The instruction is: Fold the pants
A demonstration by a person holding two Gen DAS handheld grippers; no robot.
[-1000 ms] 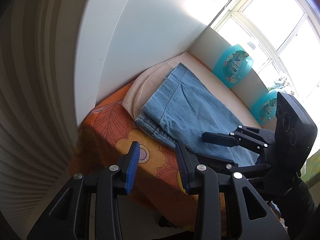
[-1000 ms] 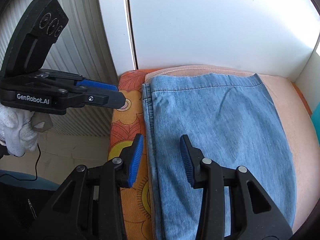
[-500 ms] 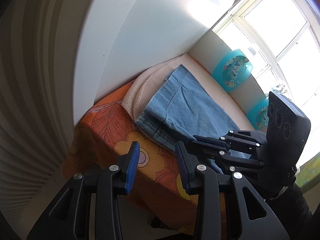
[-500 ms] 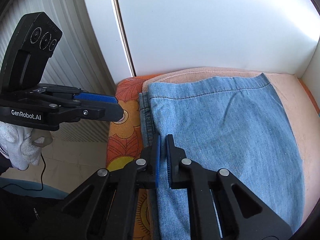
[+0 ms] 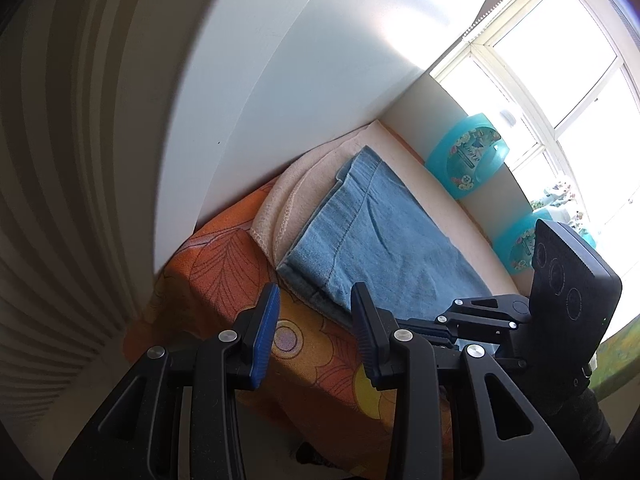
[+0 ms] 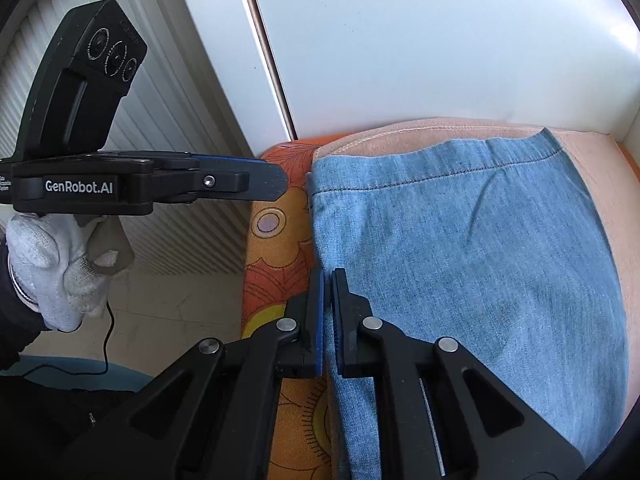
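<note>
Light blue denim pants (image 6: 472, 240) lie folded flat on a beige cloth over an orange flowered cover; they also show in the left wrist view (image 5: 380, 248). My right gripper (image 6: 328, 280) is shut on the pants' left edge and lifts it slightly. In the left wrist view it (image 5: 432, 334) sits low at the right, at the pants' near edge. My left gripper (image 5: 314, 300) is open and empty, just short of the pants' near corner, over the orange cover. It also shows in the right wrist view (image 6: 276, 180), level with the pants' far left corner.
The orange flowered cover (image 5: 240, 264) drapes over the surface's edge. White panel walls (image 6: 420, 40) close the back. A ribbed radiator (image 6: 176, 120) stands at the left. Two turquoise containers (image 5: 466, 160) sit by the bright window. A cable (image 6: 106, 344) hangs over the tiled floor.
My right gripper closed on the pants' left edge and raised it a little. My left gripper stayed open and shifted closer to the pants' near corner.
</note>
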